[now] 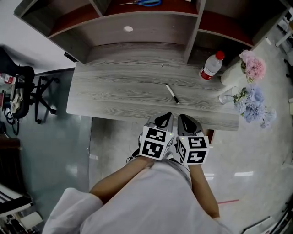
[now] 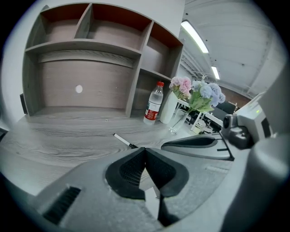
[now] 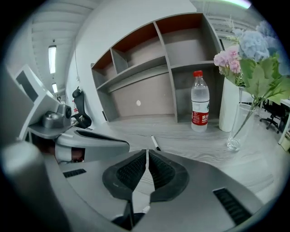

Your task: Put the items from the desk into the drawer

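Listing what we see, largest first:

- Grey wood-grain desk (image 1: pixel 114 91), with a shelf unit (image 1: pixel 137 32) standing along its back edge.
- Office chair (image 1: pixel 32 91), on the floor off the desk's left end.
- White vase (image 1: pixel 232 73) of pink flowers (image 1: pixel 254 67) at the desk's right rear, with a glass vase (image 1: pixel 225 97) of blue flowers (image 1: pixel 254 104) just in front of it.
- Left gripper (image 1: pixel 165 118) and right gripper (image 1: pixel 187 119), side by side over the desk's front edge. We find each claw's jaws pressed together with nothing between them.
- Clear bottle (image 1: pixel 210 66) with a red cap and label, upright beside the white vase.
- Scissors (image 1: pixel 149 2) with blue handles, on an upper shelf.
- Pen (image 1: pixel 172 93), lying flat on the bare desk top just beyond the grippers and clear of both.
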A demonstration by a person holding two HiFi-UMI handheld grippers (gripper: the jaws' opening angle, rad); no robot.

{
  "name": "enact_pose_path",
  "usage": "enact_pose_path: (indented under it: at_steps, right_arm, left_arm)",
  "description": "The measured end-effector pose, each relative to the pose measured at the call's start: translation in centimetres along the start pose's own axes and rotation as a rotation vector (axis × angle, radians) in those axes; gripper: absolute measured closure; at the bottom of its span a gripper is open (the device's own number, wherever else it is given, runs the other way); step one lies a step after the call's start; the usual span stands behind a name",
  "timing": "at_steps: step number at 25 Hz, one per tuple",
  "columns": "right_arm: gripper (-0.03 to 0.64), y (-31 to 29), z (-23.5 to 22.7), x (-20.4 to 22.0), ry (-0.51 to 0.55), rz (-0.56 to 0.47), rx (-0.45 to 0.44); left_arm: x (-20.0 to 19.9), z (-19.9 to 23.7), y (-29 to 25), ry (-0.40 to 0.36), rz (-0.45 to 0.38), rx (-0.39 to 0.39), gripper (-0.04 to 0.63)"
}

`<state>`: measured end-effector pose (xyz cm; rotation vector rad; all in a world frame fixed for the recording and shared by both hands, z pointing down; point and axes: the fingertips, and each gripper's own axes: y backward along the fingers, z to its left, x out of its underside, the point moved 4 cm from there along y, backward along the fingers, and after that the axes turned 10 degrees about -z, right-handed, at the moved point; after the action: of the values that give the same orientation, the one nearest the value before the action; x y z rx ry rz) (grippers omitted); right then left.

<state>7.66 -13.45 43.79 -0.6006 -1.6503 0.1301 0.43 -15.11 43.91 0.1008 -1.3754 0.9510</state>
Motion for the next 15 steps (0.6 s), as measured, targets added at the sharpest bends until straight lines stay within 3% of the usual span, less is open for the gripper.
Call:
enact_pose_path:
  at_steps: [15]
  right_arm:
    - [0.614,-6.5,-1.7,0.5,0.088,0.111,0.025]
  left_arm:
    - [-2.0,4.3,-3.6,0.011,0.021,0.012,0.594]
